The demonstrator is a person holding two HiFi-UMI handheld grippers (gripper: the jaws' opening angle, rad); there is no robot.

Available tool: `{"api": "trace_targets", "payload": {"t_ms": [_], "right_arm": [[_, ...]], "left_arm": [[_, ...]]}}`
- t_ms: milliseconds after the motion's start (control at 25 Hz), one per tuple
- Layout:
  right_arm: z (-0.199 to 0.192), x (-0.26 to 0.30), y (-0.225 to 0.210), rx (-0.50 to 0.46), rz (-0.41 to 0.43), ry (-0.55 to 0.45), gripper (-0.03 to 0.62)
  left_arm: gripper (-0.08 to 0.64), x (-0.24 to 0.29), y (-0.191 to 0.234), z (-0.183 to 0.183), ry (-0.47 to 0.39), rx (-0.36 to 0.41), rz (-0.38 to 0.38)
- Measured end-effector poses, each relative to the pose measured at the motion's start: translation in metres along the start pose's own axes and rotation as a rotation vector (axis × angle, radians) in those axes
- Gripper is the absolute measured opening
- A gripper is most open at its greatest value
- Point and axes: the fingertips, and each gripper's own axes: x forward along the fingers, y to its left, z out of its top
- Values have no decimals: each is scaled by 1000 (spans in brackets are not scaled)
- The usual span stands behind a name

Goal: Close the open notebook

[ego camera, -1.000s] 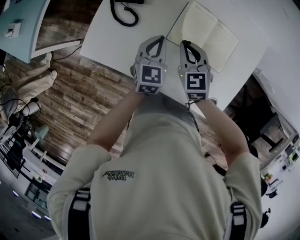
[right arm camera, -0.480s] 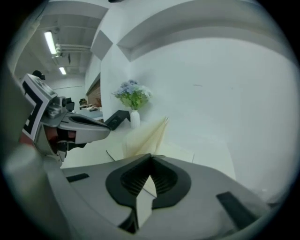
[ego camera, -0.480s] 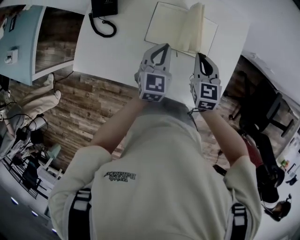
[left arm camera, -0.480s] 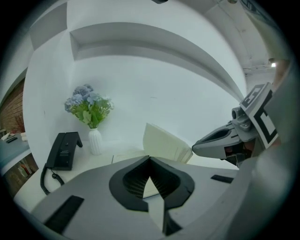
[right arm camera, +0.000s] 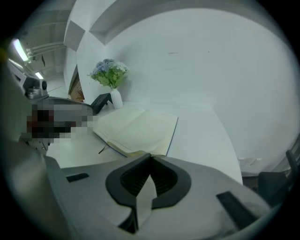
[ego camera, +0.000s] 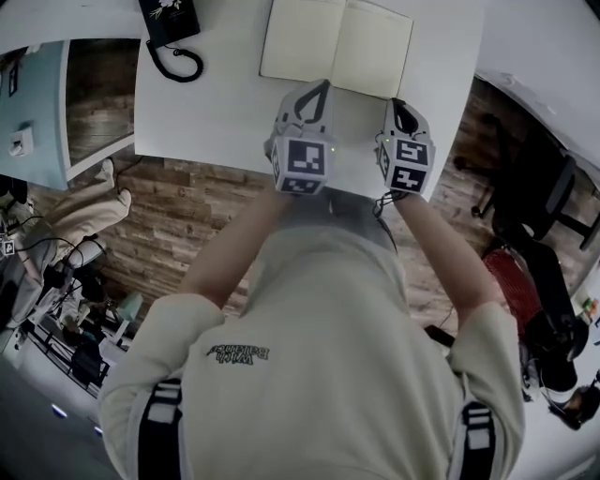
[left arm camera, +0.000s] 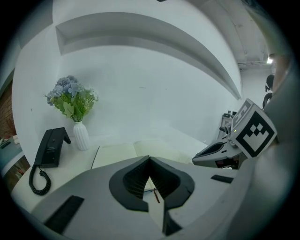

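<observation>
- Notebook (ego camera: 337, 45) lies open and flat on the white table (ego camera: 197, 112), both cream pages facing up, toward the table's far side.
- Left gripper (ego camera: 314, 89) hovers at the book's near edge, its jaws pinched together with nothing between them (a thin ribbon (left arm camera: 155, 195) shows on the table in the gap below the tips).
- Right gripper (ego camera: 401, 105) sits near the book's near right corner, jaws likewise closed and empty.
- Black phone (ego camera: 169, 19) with a coiled cord rests to the left of the book, and a white vase (left arm camera: 80, 136) of flowers stands just beside it, by the wall.
</observation>
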Motion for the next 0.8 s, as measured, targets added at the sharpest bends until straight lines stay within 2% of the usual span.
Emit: {"api": "trace_targets", "payload": {"t_ms": [240, 280, 360, 440, 520, 640, 720, 800], "right_arm": [[4, 0, -2, -12, -11, 5, 15], [11, -5, -3, -22, -27, -16, 42], [33, -18, -2, -64, -52, -88, 46], [61, -31, 9, -122, -40, -184, 46], [89, -41, 30, -183, 13, -273, 46], [116, -43, 78, -307, 118, -352, 133], [122, -32, 112, -430, 185, -366, 133], [119, -14, 147, -506, 247, -342, 135]], "left_arm": [[14, -1, 4, -4, 9, -11, 18], [13, -3, 6, -4, 6, -17, 25], [12, -8, 14, -2, -1, -33, 44], [12, -16, 26, 3, -13, -44, 70], [12, -24, 40, 8, -29, -51, 101], [12, -42, 66, 12, -51, -76, 163], [13, -55, 87, 10, -58, -96, 220], [12, -64, 107, 4, -53, -112, 272]]}}
